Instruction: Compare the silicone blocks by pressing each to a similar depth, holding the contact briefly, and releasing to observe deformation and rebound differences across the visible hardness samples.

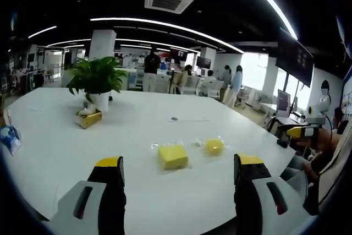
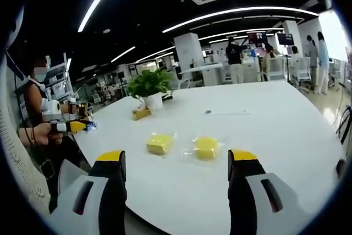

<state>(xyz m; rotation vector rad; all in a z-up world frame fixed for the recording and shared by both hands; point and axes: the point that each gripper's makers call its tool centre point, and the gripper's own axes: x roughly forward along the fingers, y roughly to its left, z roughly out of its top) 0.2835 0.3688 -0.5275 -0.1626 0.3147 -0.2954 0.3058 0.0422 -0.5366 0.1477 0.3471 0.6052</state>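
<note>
Two yellow silicone blocks lie in clear wrappers on the white table (image 1: 137, 130). The square block (image 1: 173, 156) lies left of the round block (image 1: 214, 146). My left gripper (image 1: 180, 162) hovers open in front of them, touching neither. In the right gripper view the square block (image 2: 159, 143) and the rounder block (image 2: 206, 147) lie side by side on the table (image 2: 264, 119). My right gripper (image 2: 179, 158) is open and short of both. A hand holds the right gripper (image 1: 301, 131) at the right edge. The left gripper (image 2: 65, 126) shows at the left, also in a hand.
A potted plant (image 1: 96, 81) in a white pot stands at the back left with a small yellow box (image 1: 88, 118) beside it. A blue packet (image 1: 8, 136) lies at the table's left edge. A small dark item (image 1: 174, 119) lies mid-table. People and chairs are beyond the far edge.
</note>
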